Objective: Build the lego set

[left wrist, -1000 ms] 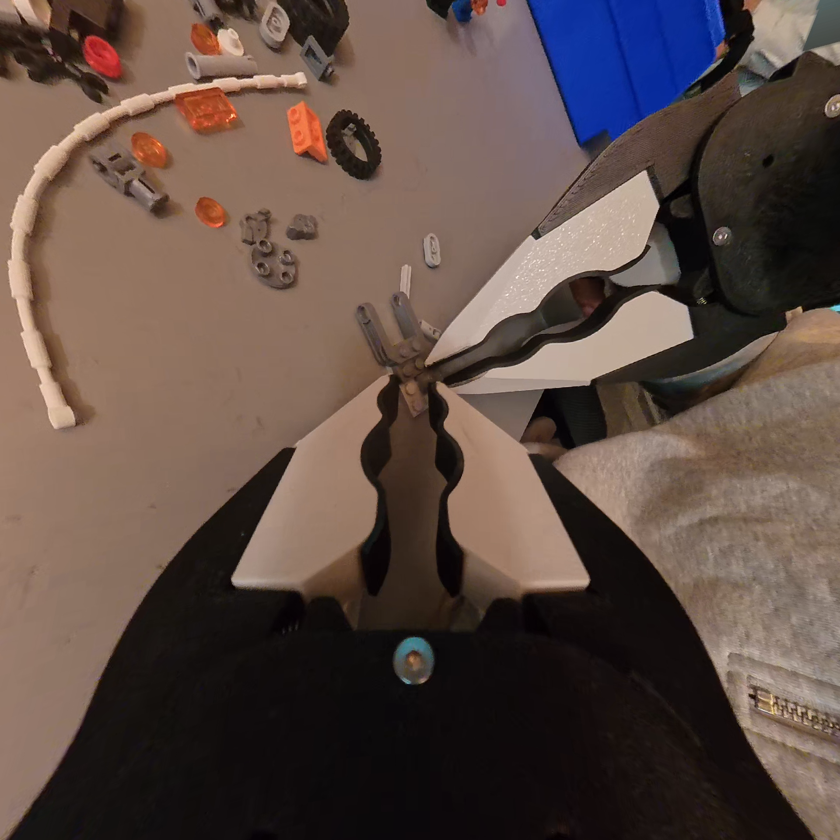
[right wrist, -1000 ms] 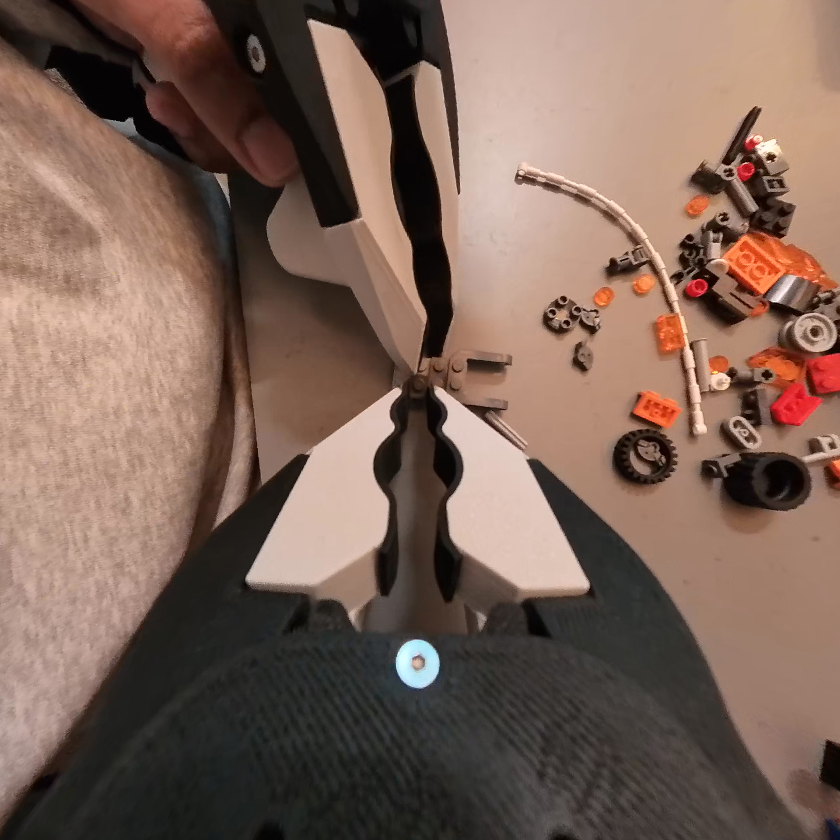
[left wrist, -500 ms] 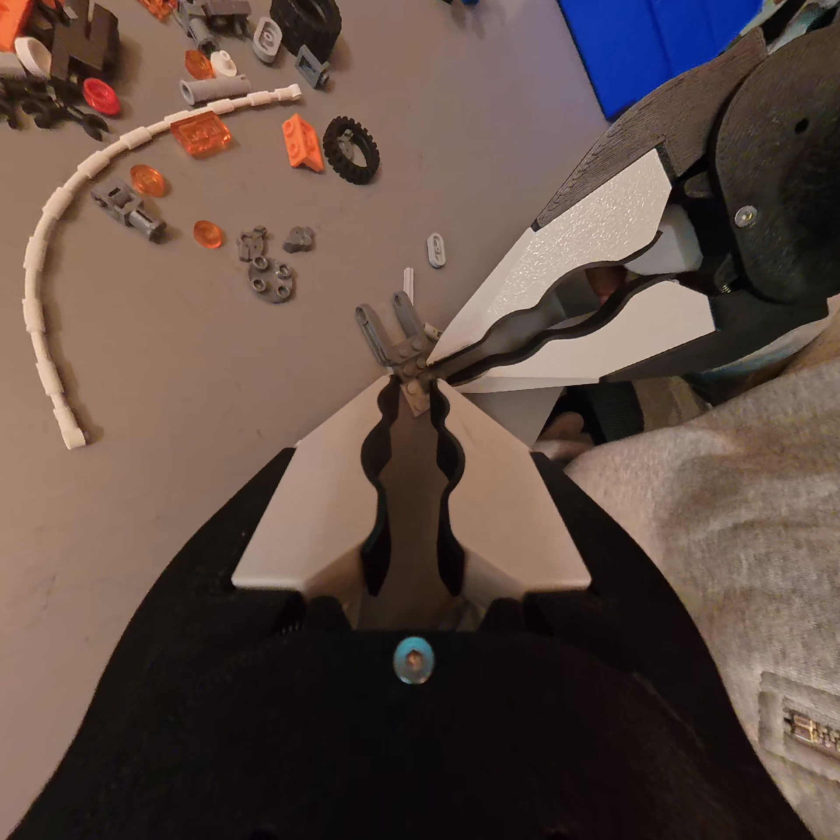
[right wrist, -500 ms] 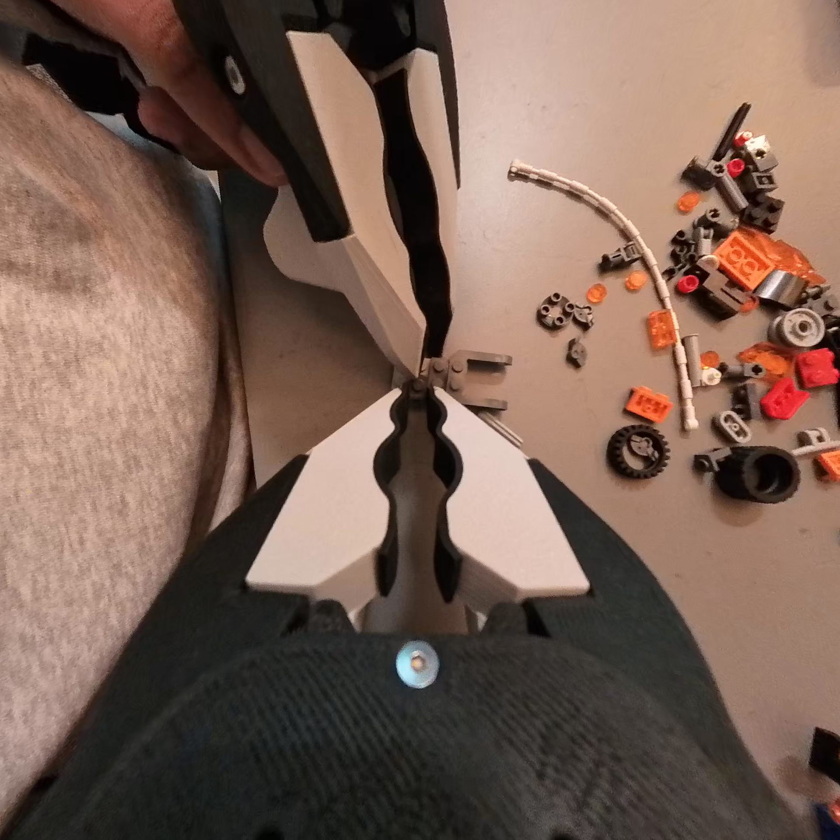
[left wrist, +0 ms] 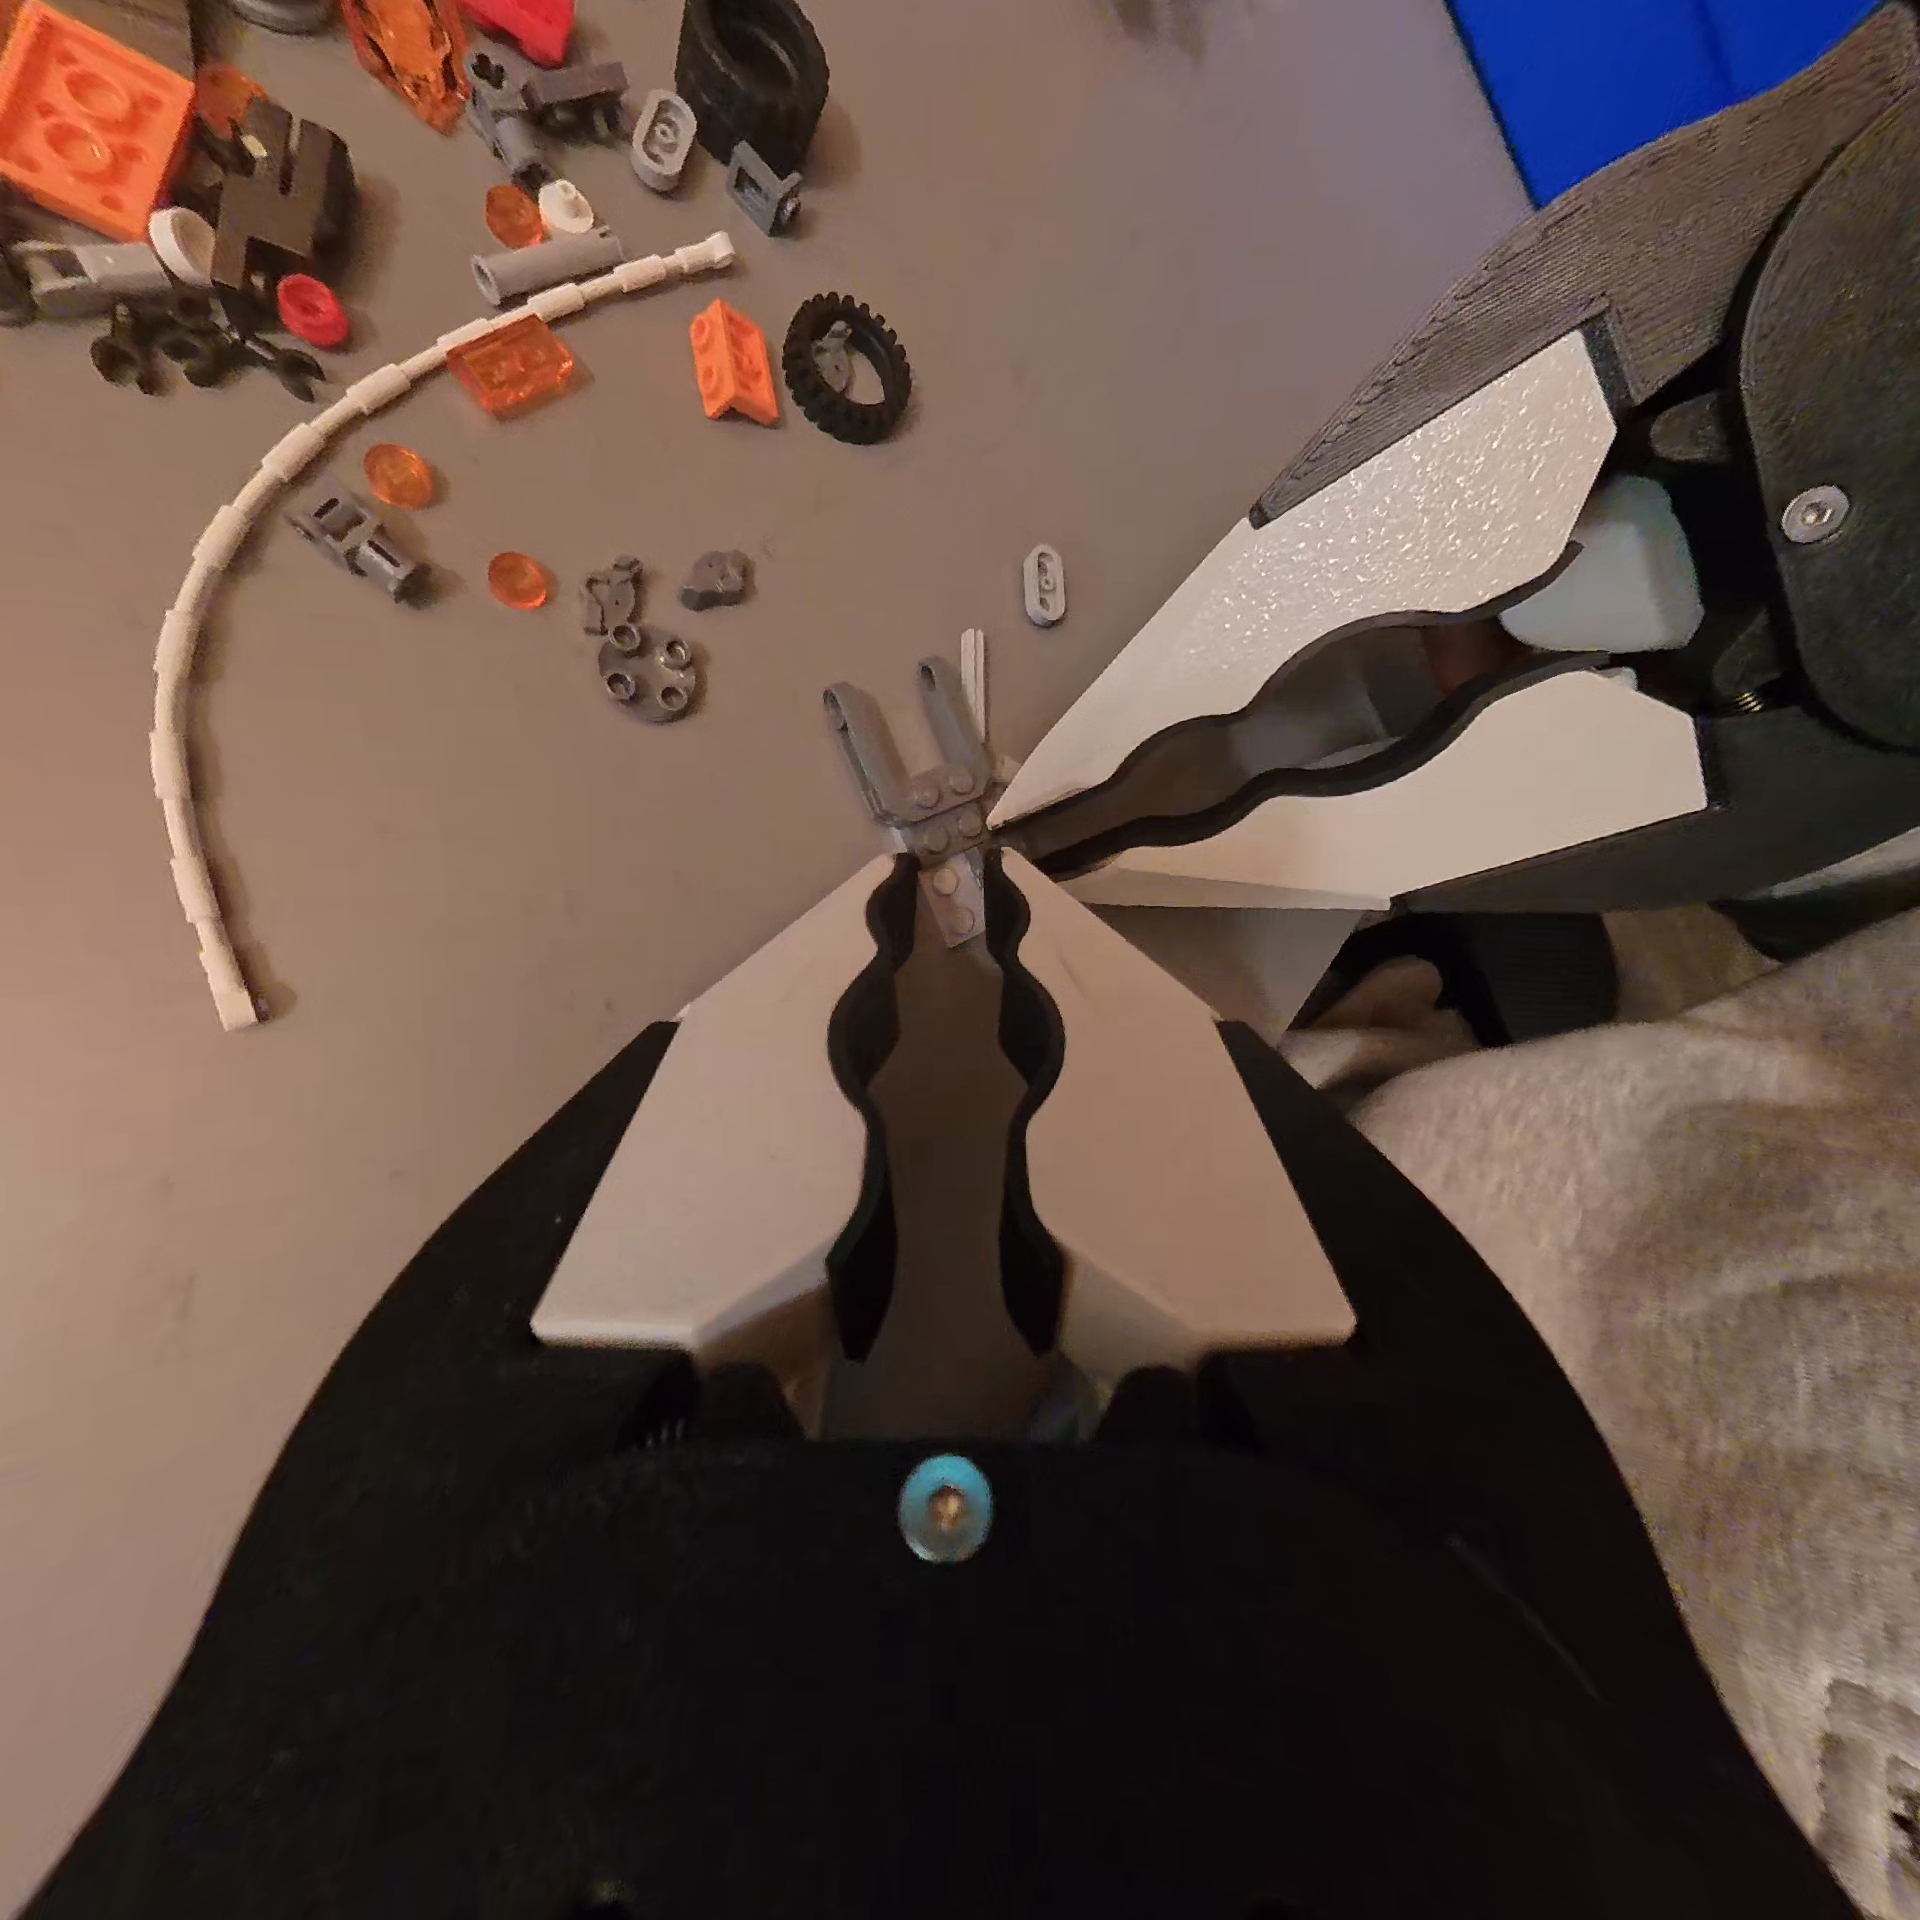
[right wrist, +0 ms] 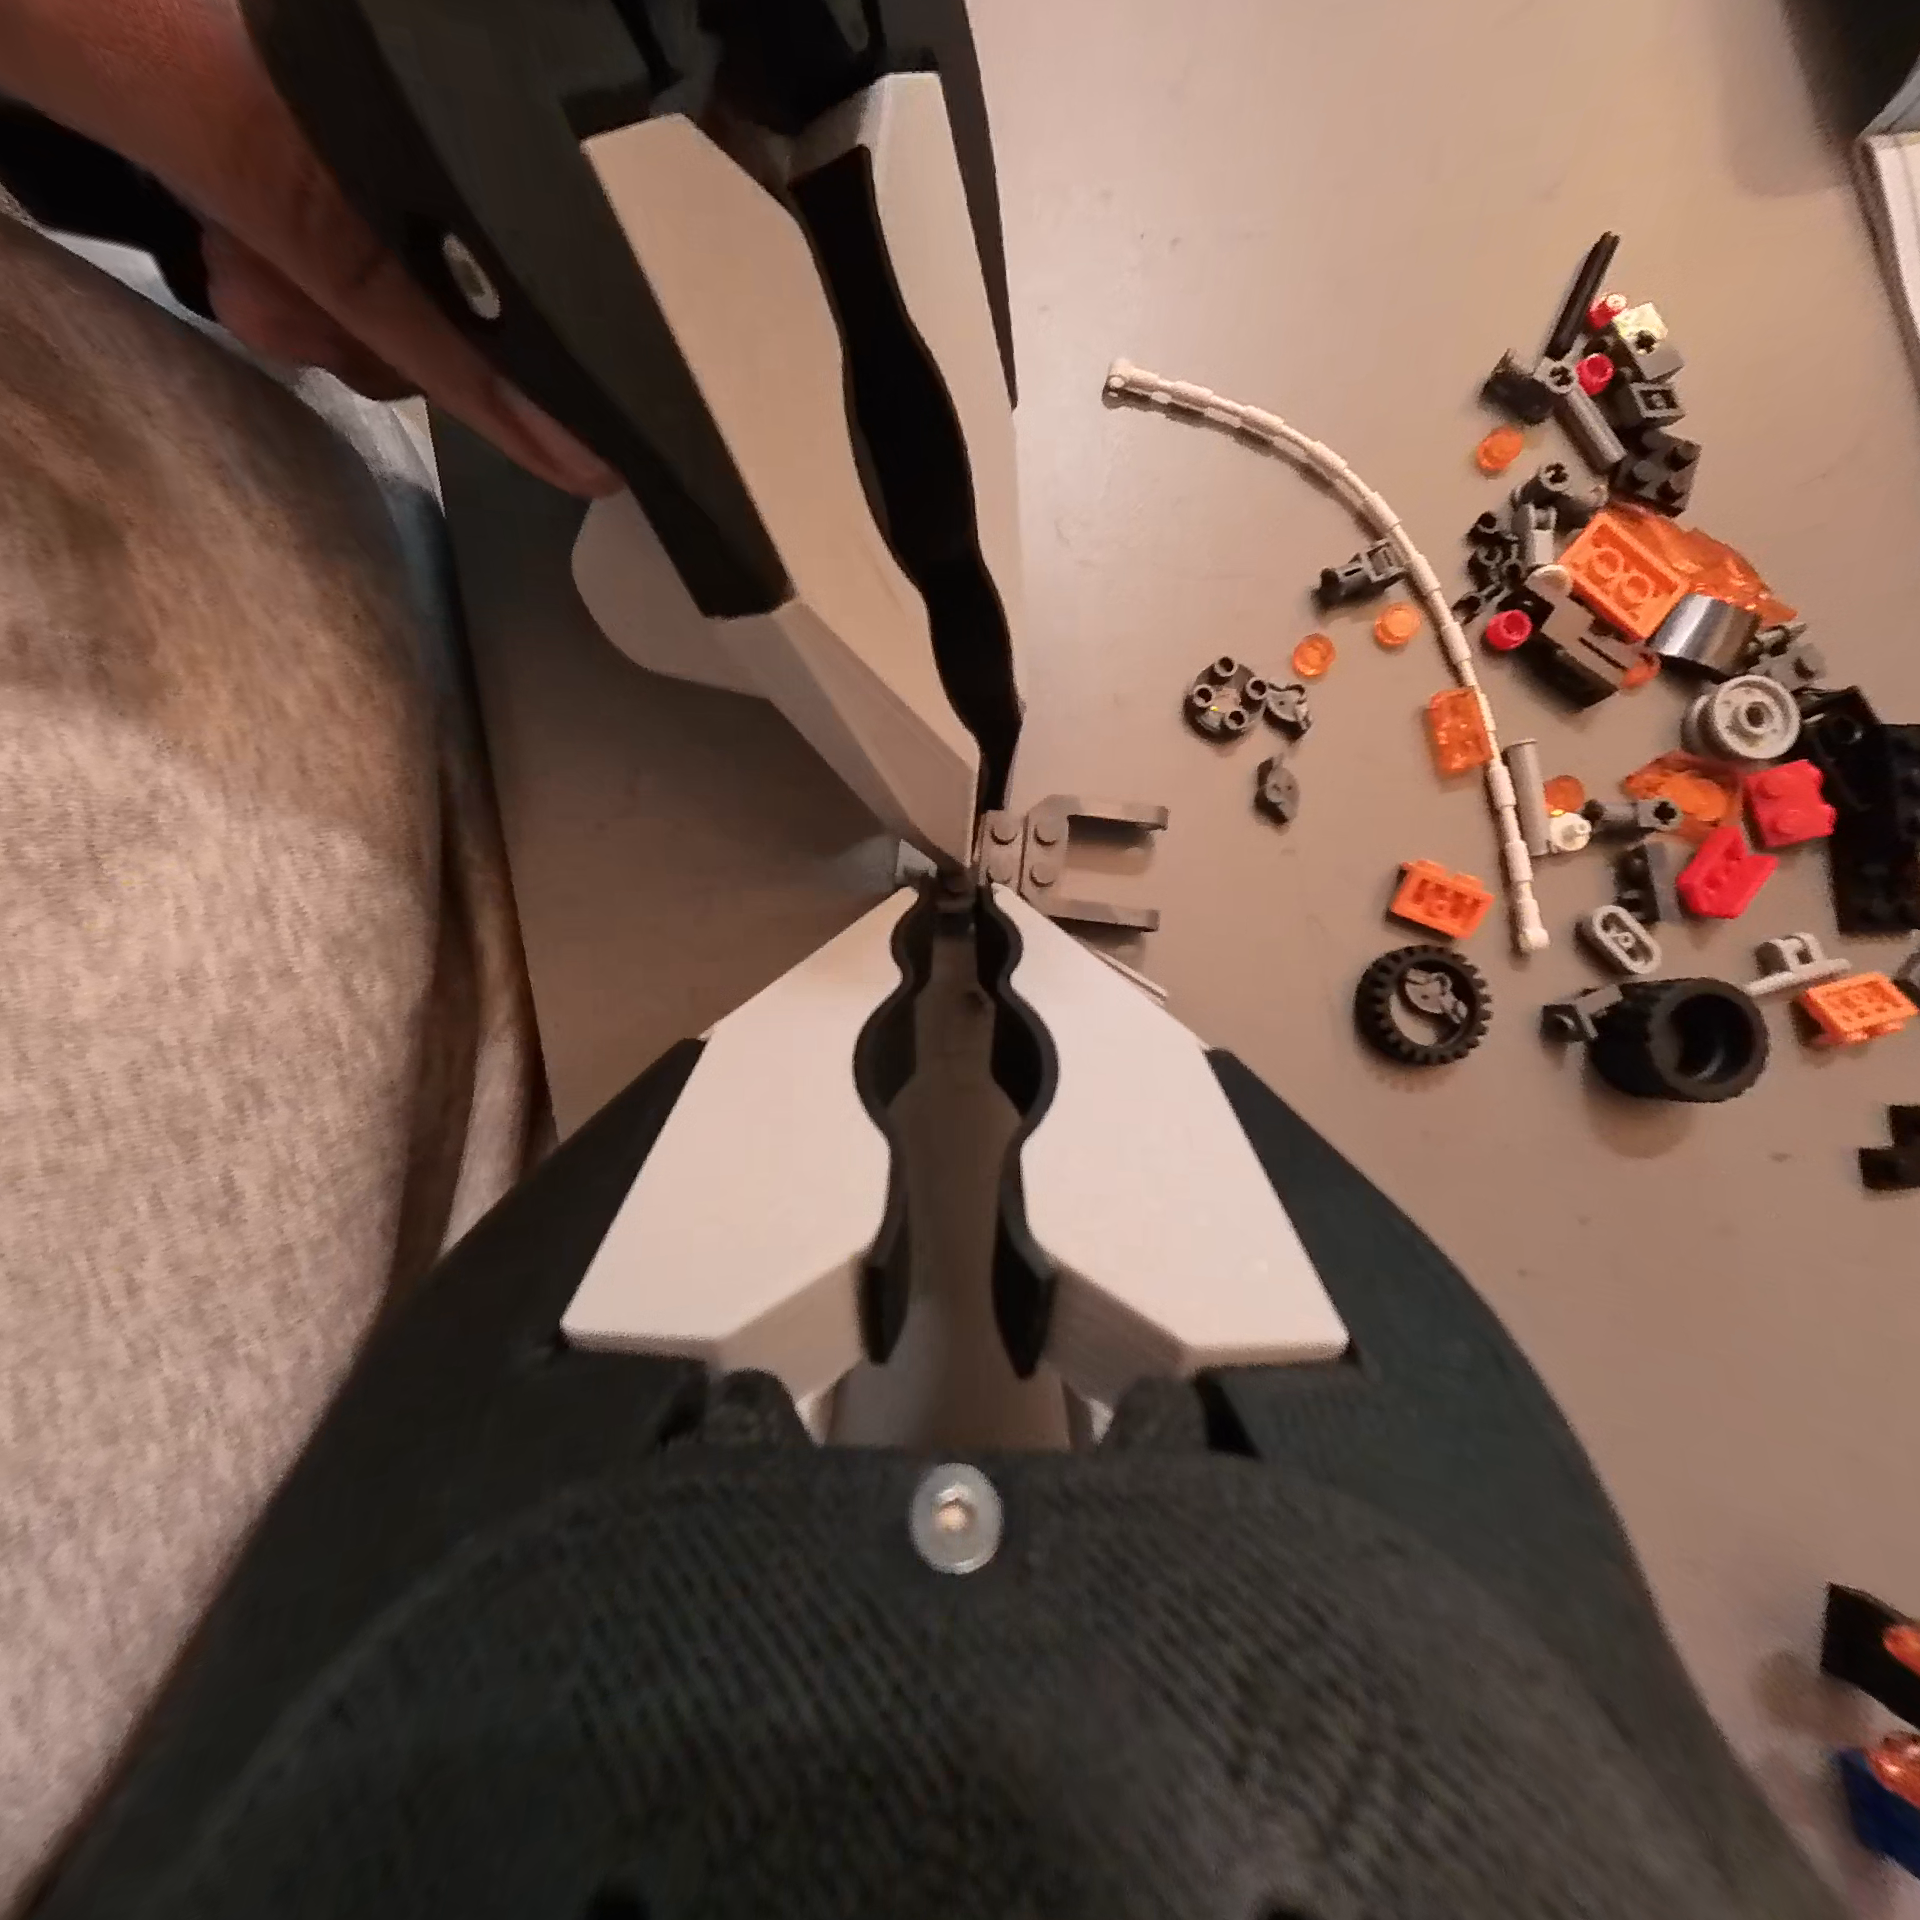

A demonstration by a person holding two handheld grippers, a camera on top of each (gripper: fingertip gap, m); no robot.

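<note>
A small grey lego assembly [left wrist: 935,805] of studded plates with two forked arms hangs just above the grey-brown table [left wrist: 416,1039]. My left gripper [left wrist: 940,868] is shut on its near plate end. My right gripper [left wrist: 997,821] comes in from the right and is shut on the assembly's side. In the right wrist view the right gripper [right wrist: 954,896] pinches a small dark part of the assembly [right wrist: 1039,842], and the left gripper [right wrist: 992,805] comes down from above. The forked arms point right, towards the loose pieces.
Loose pieces lie on the table: a white ribbed hose [left wrist: 197,665], a small black tyre [left wrist: 847,369], a larger tyre [right wrist: 1688,1034], orange plates [left wrist: 732,358], and red and grey bits. A blue box [left wrist: 1621,62] stands far right. A person's grey sweater [left wrist: 1662,1299] is close by. The grippers are tip to tip, or close to it.
Both grippers keep their hold on the assembly. In the left wrist view the pile has slid down the frame and more of it shows. The right wrist view shifted only slightly.
</note>
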